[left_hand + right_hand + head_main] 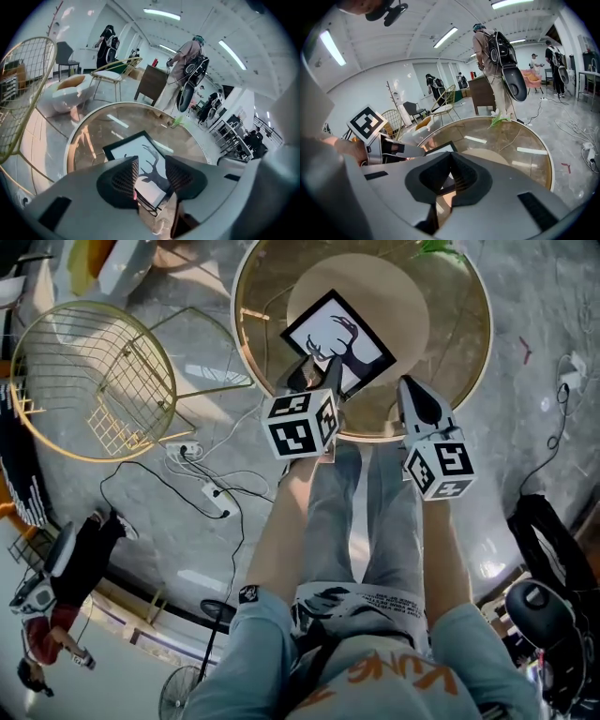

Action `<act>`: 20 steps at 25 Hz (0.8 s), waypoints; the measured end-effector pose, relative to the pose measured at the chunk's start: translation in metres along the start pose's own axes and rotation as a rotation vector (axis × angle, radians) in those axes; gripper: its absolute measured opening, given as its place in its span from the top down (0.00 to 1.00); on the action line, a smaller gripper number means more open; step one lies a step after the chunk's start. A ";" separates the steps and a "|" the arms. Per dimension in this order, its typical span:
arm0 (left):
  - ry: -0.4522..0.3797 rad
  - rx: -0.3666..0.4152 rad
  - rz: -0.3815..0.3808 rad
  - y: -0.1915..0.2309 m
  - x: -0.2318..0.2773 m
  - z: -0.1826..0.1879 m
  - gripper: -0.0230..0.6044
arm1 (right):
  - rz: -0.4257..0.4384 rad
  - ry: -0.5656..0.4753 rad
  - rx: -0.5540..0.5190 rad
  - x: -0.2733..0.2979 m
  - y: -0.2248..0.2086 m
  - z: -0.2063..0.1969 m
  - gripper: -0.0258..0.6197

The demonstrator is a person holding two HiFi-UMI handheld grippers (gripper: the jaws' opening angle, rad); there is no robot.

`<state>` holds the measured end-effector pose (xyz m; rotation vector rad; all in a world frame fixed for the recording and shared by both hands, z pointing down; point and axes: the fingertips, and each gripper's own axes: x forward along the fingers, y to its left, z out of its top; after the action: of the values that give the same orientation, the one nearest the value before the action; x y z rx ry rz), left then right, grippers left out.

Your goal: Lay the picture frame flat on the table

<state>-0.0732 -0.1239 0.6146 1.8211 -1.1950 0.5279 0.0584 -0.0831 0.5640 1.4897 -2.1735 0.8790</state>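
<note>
Round table (456, 343) here: gold rim, smoky brown glass top throwing back strips of ceiling light. One thing dominates it, the picture frame (339, 341), lying flat on the glass, face up. It has a black border, a white sheet and a dark antlered deer silhouette, and it is turned cornerwise to the person's side of the rim. A black wire stand (149, 205) pokes out at the frame's near edge. Under the frame and spreading out beyond it, a pale beige disc (398, 301) shows through the glass. Well past the frame, right at the opposite rim, a green sprig (502, 119) with a pale flower lies on the top.
</note>
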 end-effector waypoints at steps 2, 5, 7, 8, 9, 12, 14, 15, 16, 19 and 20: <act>-0.046 0.025 -0.002 -0.009 -0.012 0.010 0.72 | -0.009 -0.010 -0.014 -0.008 -0.001 0.009 0.96; -0.167 0.072 0.010 -0.023 -0.040 0.033 0.88 | -0.023 -0.038 -0.037 -0.026 0.003 0.031 0.96; -0.220 0.112 0.009 -0.034 -0.060 0.044 0.90 | -0.033 -0.056 -0.043 -0.039 0.008 0.043 0.96; -0.235 0.134 0.008 -0.040 -0.069 0.049 0.91 | -0.041 -0.062 -0.044 -0.046 0.010 0.048 0.96; -0.247 0.159 0.011 -0.046 -0.078 0.055 0.92 | -0.048 -0.070 -0.046 -0.050 0.012 0.054 0.96; -0.271 0.225 0.041 -0.056 -0.104 0.078 0.93 | -0.054 -0.099 -0.050 -0.061 0.022 0.079 0.96; -0.288 0.230 0.049 -0.060 -0.121 0.090 0.93 | -0.048 -0.112 -0.049 -0.069 0.033 0.092 0.96; -0.301 0.226 0.048 -0.062 -0.130 0.097 0.93 | -0.043 -0.120 -0.049 -0.073 0.038 0.099 0.96; -0.316 0.221 0.046 -0.064 -0.138 0.104 0.93 | -0.037 -0.130 -0.052 -0.077 0.042 0.107 0.96; -0.367 0.222 0.036 -0.070 -0.160 0.126 0.93 | -0.020 -0.168 -0.062 -0.085 0.053 0.132 0.96; -0.384 0.227 0.034 -0.071 -0.166 0.133 0.93 | -0.014 -0.182 -0.061 -0.086 0.055 0.140 0.96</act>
<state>-0.0993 -0.1388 0.3923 2.1666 -1.4715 0.3508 0.0467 -0.1028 0.3916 1.6083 -2.2929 0.6890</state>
